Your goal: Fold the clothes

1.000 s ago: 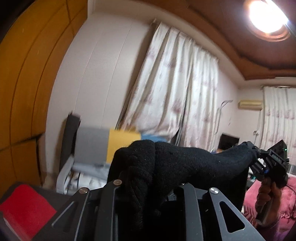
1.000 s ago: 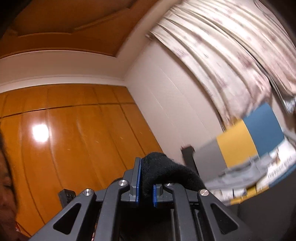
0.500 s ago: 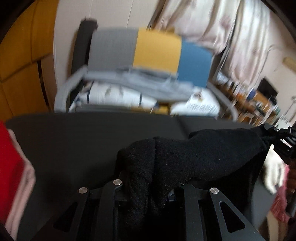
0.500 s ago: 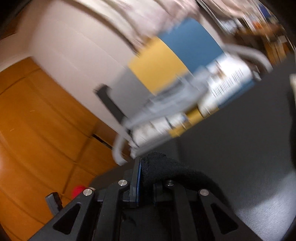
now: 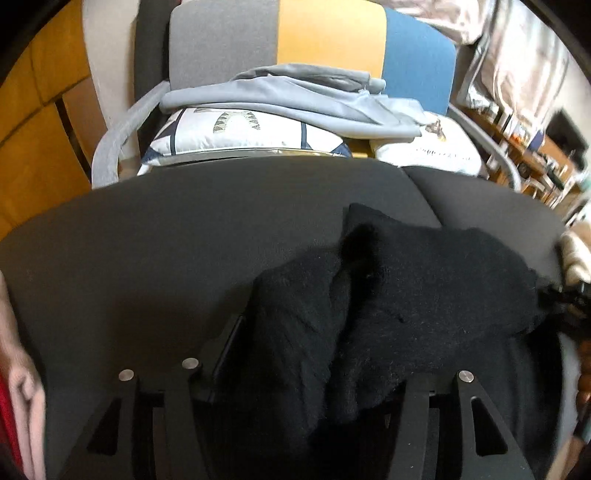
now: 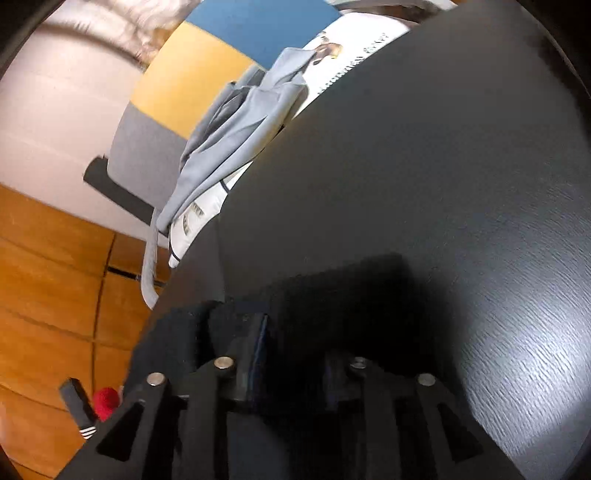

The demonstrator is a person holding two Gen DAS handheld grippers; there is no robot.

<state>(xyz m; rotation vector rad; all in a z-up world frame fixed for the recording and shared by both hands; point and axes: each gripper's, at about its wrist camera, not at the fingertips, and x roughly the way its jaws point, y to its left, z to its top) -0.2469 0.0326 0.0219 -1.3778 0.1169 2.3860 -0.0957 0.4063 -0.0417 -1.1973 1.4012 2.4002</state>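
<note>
A black knit garment [image 5: 424, 280] lies bunched on the dark table [image 5: 166, 258]. My left gripper [image 5: 325, 358] points down at it. Its jaws are opening and stand wide apart, with the cloth lying loose between them and draped over the right finger. At the right edge of the left wrist view, my right gripper [image 5: 565, 299] sits at the garment's far end. In the right wrist view the black garment [image 6: 332, 291] is a dark fold on the table in front of my right gripper [image 6: 299, 350]. Its jaws are opening with cloth between them, and the pads do not press on it.
Behind the table stands a chair [image 5: 325, 33] with a grey, yellow and blue back, holding a grey garment [image 5: 295, 96] and white cushions [image 5: 236, 133]. Red and pink clothes [image 5: 18, 391] lie at the table's left edge. Orange wooden panels [image 6: 44, 295] line the left.
Both grippers swung down from facing the wall and ceiling to the table. The black garment came down with them onto the tabletop. Both pairs of jaws have parted and released the cloth.
</note>
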